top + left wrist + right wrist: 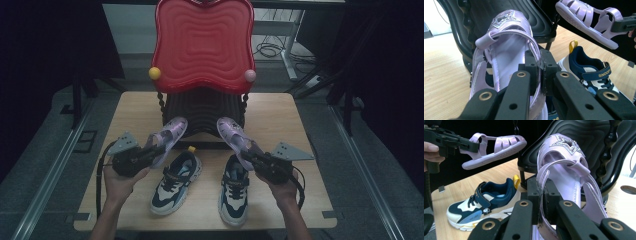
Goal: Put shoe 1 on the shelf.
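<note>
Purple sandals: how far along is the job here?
In hand: left gripper is shut on the left purple strappy sandal, right gripper on the right purple strappy sandal, both lifted. Nothing looks placed. The navy-and-cream sneakers lie on the wooden table before the black ribbed stand.

A wooden table (280,107) carries two navy-and-cream sneakers (176,182) and, seemingly, a black stand (202,112).

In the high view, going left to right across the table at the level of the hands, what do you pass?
Left gripper → left purple sandal → left sneaker → right sneaker → right purple sandal → right gripper.
</note>
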The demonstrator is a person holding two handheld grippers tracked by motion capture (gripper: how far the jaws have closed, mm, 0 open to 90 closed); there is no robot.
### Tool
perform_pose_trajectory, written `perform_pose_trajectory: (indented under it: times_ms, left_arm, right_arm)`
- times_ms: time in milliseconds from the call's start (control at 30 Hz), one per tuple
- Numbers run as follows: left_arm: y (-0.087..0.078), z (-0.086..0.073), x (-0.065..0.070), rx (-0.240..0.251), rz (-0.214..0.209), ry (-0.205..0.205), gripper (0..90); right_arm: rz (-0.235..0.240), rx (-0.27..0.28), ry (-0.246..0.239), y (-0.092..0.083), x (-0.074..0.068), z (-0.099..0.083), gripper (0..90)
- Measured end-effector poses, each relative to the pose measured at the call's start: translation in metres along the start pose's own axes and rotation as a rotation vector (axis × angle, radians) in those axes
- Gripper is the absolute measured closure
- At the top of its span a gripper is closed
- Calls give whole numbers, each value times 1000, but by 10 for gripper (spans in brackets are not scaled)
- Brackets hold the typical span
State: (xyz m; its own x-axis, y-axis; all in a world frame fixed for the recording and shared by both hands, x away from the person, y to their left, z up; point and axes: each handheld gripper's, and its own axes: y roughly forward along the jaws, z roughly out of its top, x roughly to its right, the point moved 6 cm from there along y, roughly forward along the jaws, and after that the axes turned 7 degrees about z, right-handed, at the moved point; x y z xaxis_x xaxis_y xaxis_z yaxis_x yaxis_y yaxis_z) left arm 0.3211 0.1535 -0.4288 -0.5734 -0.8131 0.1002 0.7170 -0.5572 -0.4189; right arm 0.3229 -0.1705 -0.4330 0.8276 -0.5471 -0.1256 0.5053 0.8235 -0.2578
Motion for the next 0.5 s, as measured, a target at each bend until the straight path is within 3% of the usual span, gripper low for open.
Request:
perform_pose_trajectory:
  times_ms: [500]
  left_arm:
    - [13,15,2,33,4,0,858]
  right_arm:
    - [3,19,-1,20,3,7,860]
